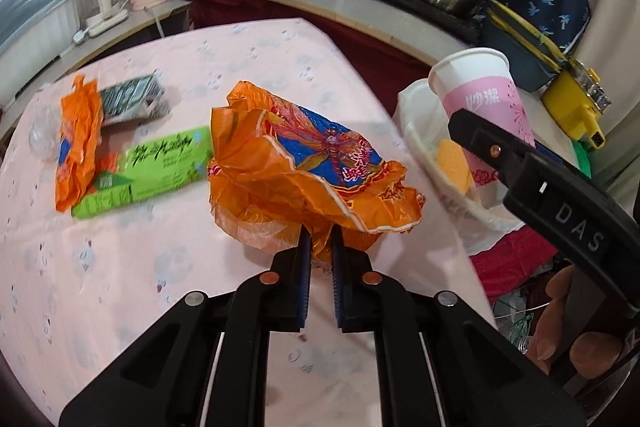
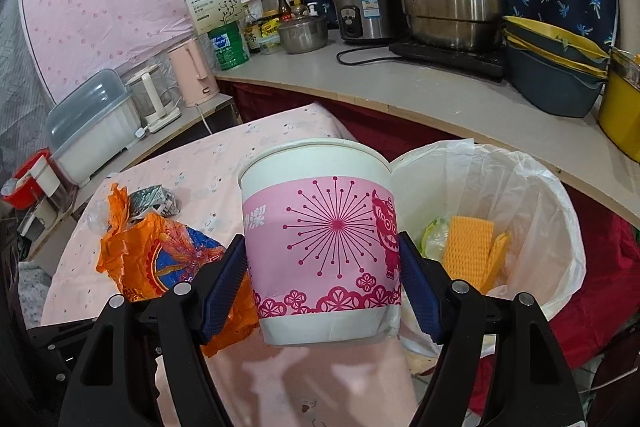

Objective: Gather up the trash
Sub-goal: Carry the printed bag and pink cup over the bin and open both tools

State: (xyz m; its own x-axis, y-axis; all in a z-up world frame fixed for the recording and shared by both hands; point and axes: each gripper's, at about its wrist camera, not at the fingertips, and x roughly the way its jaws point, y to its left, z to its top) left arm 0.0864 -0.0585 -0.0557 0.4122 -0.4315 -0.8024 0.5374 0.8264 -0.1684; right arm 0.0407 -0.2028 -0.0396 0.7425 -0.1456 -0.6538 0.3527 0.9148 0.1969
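Left gripper (image 1: 318,247) is clamped on a crumpled orange wrapper (image 1: 312,167), lifted clear of the pink tablecloth (image 1: 120,267) so it can swing to the bin. Right gripper (image 2: 322,279) pinches the pink paper cup (image 2: 320,239) upright by its sides, just beside the white-lined trash bin (image 2: 532,195), probably for dropping. Green box (image 1: 160,171) and second orange wrapper (image 1: 78,143) lie uncollected on the table.

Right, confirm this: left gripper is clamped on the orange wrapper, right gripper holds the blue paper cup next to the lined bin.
One thing is wrong: the paper cup in the right gripper is pink and white, not blue, as the right wrist view shows. The left gripper is clamped on the orange wrapper, and the lined bin sits beside the cup.
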